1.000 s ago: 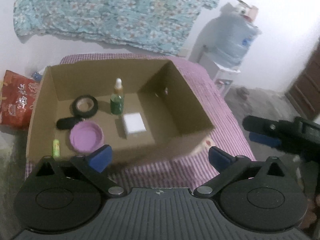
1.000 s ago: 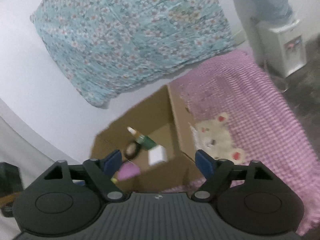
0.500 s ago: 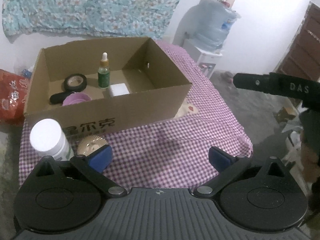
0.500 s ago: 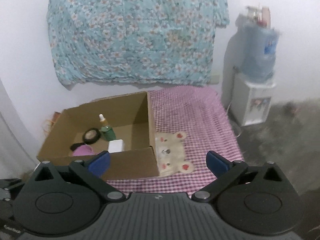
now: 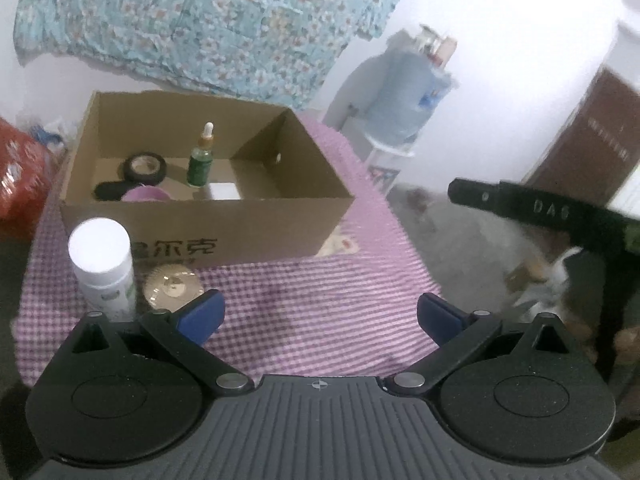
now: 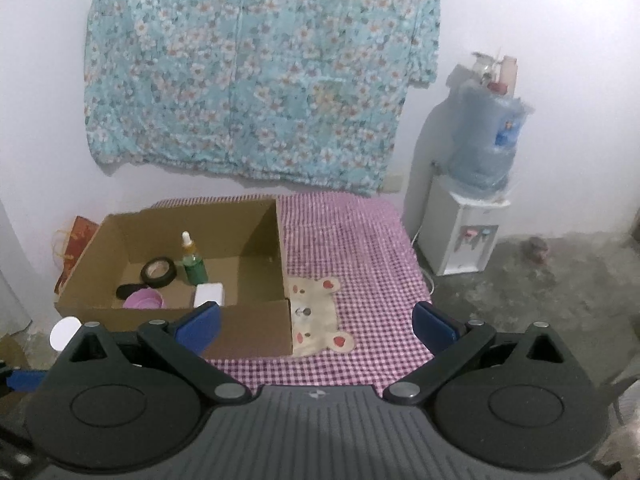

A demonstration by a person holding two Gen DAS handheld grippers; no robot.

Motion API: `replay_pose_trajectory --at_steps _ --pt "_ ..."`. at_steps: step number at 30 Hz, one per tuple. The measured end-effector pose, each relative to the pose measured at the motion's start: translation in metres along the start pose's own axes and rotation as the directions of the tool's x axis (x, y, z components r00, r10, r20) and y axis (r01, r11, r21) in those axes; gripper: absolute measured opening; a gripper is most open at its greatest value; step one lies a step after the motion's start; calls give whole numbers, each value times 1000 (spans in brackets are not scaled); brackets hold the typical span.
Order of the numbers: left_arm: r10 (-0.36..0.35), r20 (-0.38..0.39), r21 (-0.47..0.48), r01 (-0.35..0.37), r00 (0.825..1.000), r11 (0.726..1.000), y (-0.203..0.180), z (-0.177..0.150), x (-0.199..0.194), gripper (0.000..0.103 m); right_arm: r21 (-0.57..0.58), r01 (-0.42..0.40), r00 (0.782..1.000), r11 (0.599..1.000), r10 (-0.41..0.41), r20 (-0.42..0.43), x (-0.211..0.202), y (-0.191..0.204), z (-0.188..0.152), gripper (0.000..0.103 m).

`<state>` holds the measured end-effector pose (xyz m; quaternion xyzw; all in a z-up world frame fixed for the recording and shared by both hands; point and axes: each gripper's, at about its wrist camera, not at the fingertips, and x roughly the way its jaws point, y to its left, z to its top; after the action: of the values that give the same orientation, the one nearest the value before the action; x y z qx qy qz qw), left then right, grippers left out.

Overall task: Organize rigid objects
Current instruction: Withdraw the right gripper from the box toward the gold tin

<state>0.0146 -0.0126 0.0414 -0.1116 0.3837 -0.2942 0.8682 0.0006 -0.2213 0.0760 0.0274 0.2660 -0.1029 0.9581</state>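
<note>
An open brown cardboard box (image 5: 208, 216) sits on a surface covered with a purple-and-white checked cloth (image 5: 320, 292), and serves as the landmark here. Its near wall carries dark printed characters.

Inside the box, toward its left half, stands an upright green dropper bottle (image 5: 200, 160) with a white tip. Just left of the bottle lies a black roll of tape (image 5: 145, 168), flat on the box floor. Nearer the front wall are a round purple lid (image 5: 144, 193), a black object (image 5: 110, 190) beside it, and a small white block (image 5: 223, 191) to the right of the bottle.

Outside the box, just in front of its near left corner, stands a white bottle with a white cap (image 5: 102, 264). Beside it, also in front of the box, lies a flat round gold disc (image 5: 173, 285) with a ridged edge.

The left gripper (image 5: 320, 316) hovers in front of the box with its blue-padded fingers spread wide, holding nothing. The right gripper (image 6: 316, 322), farther back from the box, likewise has its fingers wide apart and empty.

A bear patch (image 6: 316, 320) on the cloth lies against the box's right side.
</note>
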Motion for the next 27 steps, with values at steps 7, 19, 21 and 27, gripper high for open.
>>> replay_pose_trajectory --at_steps 7,19,21,27 --pt "30 70 -19 -28 997 999 3 -8 -7 103 -33 7 1000 999 -6 25 -11 5 0 103" --pt "-18 104 -88 27 994 996 3 -14 -13 103 -19 -143 987 989 144 73 -29 -5 2 103" --pt "-19 101 -91 28 995 995 3 -14 -14 103 -3 -171 982 985 171 76 -32 -8 1 103" --pt "-41 86 -114 51 995 992 4 -13 -23 103 53 -234 969 971 229 92 -39 -19 -4 103"
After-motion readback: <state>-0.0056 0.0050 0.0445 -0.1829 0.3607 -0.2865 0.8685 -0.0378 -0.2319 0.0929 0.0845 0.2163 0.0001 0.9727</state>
